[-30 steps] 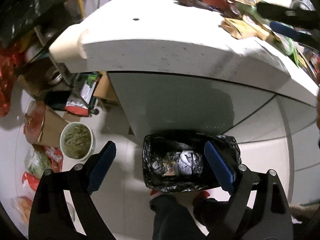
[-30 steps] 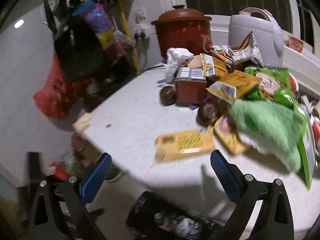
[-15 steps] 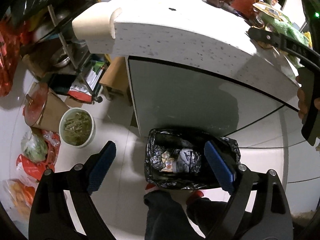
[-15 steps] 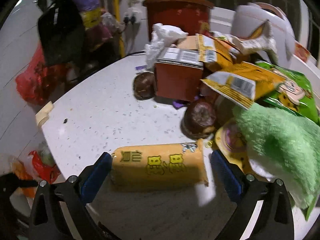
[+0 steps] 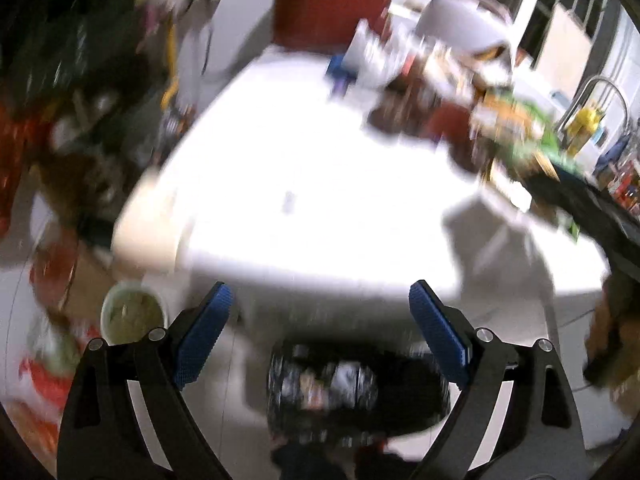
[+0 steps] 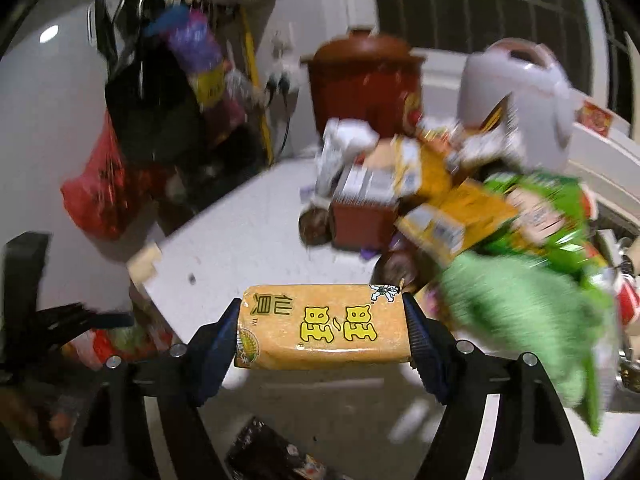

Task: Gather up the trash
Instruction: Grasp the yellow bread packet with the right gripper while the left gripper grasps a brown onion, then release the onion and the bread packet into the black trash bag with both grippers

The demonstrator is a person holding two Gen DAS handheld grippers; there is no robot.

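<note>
The right claw [image 6: 322, 322] grips an orange snack packet [image 6: 322, 326] printed with yellow cartoon figures. Its jaws have just been closing, and the blue pads now press on the packet's two short ends, so it is held crosswise and lengthways between them. The packet seems lifted just clear of the white speckled surface [image 6: 248, 240], probably so it can be carried straight over the near edge to the bin below.

The left claw [image 5: 318, 320] is released, its blue pads wide apart with nothing between them. It points down past the edge of the surface towards a bin lined with a black bag [image 5: 356, 384] on the floor; this view is badly blurred, but crumpled wrappers appear to lie inside it. A corner of the same bag shows at the bottom of the right view.

More trash waits at the back of the surface: a red-brown carton [image 6: 362, 216], yellow packets, a green snack bag [image 6: 552, 216] and a green cloth [image 6: 520, 320], heaped together. Behind them stand a lidded red-brown clay pot [image 6: 362, 80] and a white rice cooker [image 6: 516, 88]; their contents are hidden. On the floor sits a pale bowl [image 5: 132, 316] holding something greenish.
</note>
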